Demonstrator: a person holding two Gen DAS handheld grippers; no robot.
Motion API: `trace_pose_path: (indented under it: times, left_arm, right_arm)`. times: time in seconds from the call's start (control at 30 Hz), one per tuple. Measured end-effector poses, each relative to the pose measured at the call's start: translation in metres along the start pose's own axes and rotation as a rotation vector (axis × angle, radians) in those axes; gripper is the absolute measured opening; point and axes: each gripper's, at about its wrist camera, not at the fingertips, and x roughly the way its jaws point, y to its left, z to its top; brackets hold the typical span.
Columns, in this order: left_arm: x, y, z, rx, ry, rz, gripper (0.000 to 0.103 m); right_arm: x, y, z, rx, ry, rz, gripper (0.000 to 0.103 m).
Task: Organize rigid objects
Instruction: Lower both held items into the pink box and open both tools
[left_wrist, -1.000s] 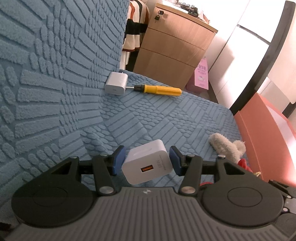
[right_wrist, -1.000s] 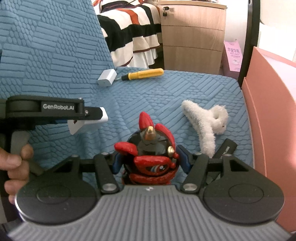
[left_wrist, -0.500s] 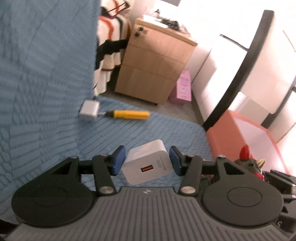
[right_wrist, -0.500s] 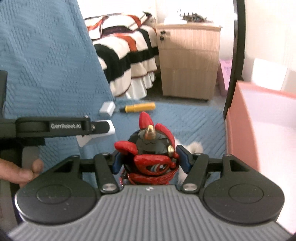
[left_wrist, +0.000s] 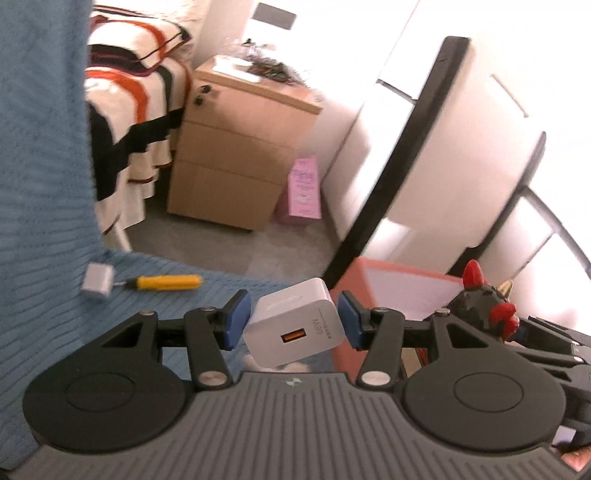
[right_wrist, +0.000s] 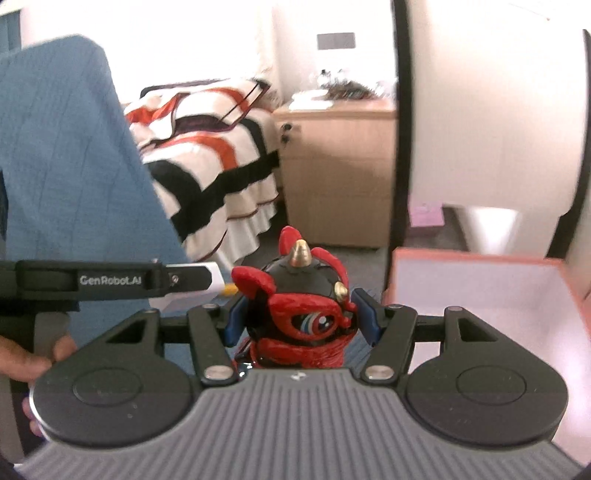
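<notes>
**Up over the blue cover, both hands full**

Between my left fingers (left_wrist: 292, 320) sits a white charger (left_wrist: 295, 328), tilted, and the blue pads squeeze its two sides. My right fingers (right_wrist: 301, 320) pinch a red and black toy (right_wrist: 306, 314) with a gold horn. Both are up in the air. Down on the blue cover (left_wrist: 44, 302) lie a small grey plug (left_wrist: 96, 284) and a yellow screwdriver (left_wrist: 166, 283), touching. An orange box (right_wrist: 480, 291) stands open just to the right.

smooth matt plastic charger (left_wrist: 295, 325), glossy painted figurine (right_wrist: 303, 306), ribbed cloth cover (left_wrist: 44, 184).
</notes>
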Motion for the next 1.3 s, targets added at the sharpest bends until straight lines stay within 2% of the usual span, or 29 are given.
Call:
trace_pose_path:
  times: [0.27, 0.53, 0.83, 1.13, 1.3]
  left_arm:
    - [0.015, -0.071, 0.021, 0.048, 0.017, -0.097, 0.058]
    - [0.051, -0.136, 0.01, 0.093, 0.088, -0.169, 0.058]
    - [0.113, -0.181, -0.028, 0.153, 0.237, -0.184, 0.059]
    - [0.164, -0.202, -0.054, 0.163, 0.372, -0.172, 0.059]
    - [0.178, -0.207, -0.067, 0.197, 0.424, -0.159, 0.059]
  right_arm:
    - [-0.025, -0.047, 0.02, 0.039, -0.046, -0.082, 0.063]
    - [-0.042, -0.096, 0.003, 0.072, -0.018, -0.171, 0.063]
    - [-0.027, -0.142, -0.035, 0.136, 0.11, -0.22, 0.063]
    - [0.003, -0.18, -0.073, 0.226, 0.244, -0.226, 0.063]
    - [0.019, -0.193, -0.09, 0.274, 0.312, -0.224, 0.063]
